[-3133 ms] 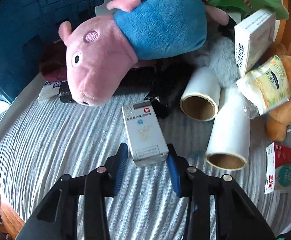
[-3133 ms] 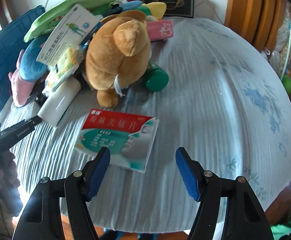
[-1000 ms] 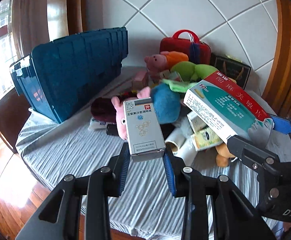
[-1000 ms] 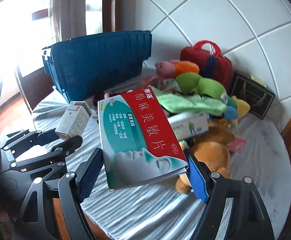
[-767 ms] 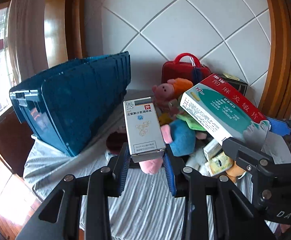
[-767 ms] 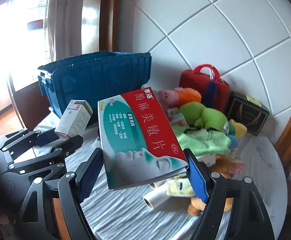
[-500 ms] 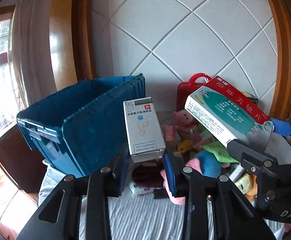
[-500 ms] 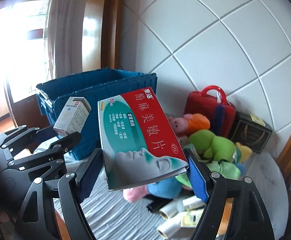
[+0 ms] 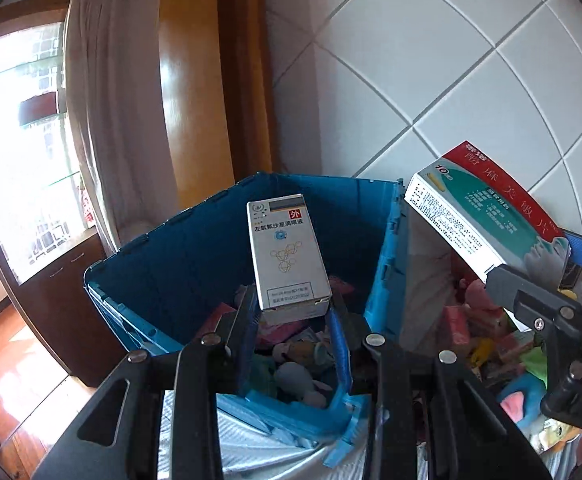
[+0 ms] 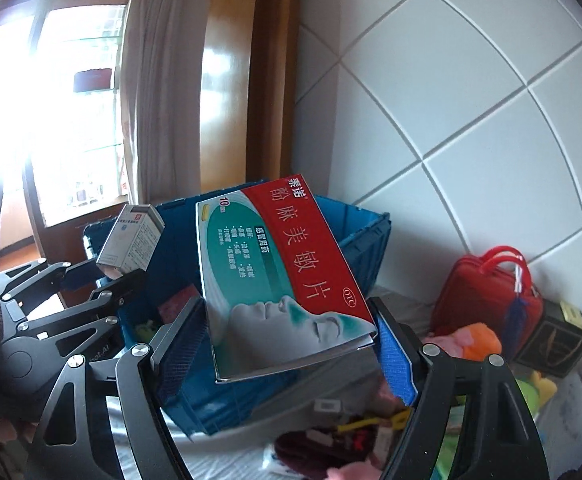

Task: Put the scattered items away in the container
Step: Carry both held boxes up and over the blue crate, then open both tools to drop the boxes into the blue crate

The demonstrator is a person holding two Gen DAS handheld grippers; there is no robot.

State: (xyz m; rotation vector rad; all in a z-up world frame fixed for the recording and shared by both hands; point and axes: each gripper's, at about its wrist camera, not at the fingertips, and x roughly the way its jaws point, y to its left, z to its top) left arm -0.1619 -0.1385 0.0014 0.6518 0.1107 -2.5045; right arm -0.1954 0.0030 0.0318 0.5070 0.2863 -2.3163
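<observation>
My left gripper (image 9: 293, 320) is squeezed tight on a small white cardboard medicine box (image 9: 287, 254). I hold it by its bottom end, so its long side stands up and leans a little away from me. My right gripper (image 10: 289, 348) is spread wide, but its blue pads press on both edges of a big flat red and green medicine box (image 10: 279, 276), so that one is held too. Its long side also points up and away.

The big blue plastic crate (image 9: 195, 256) is where they go. It sits right in front of my left gripper and just below it. I can look down into it and see soft toys and packets in there. The small white box hangs over the open top, I think.

The big flat box is off to the right. In the left view it is out past the crate's right wall, so I think it has to go a bit more to the left.

My left hand is nearer, so I would let go with that one first.
</observation>
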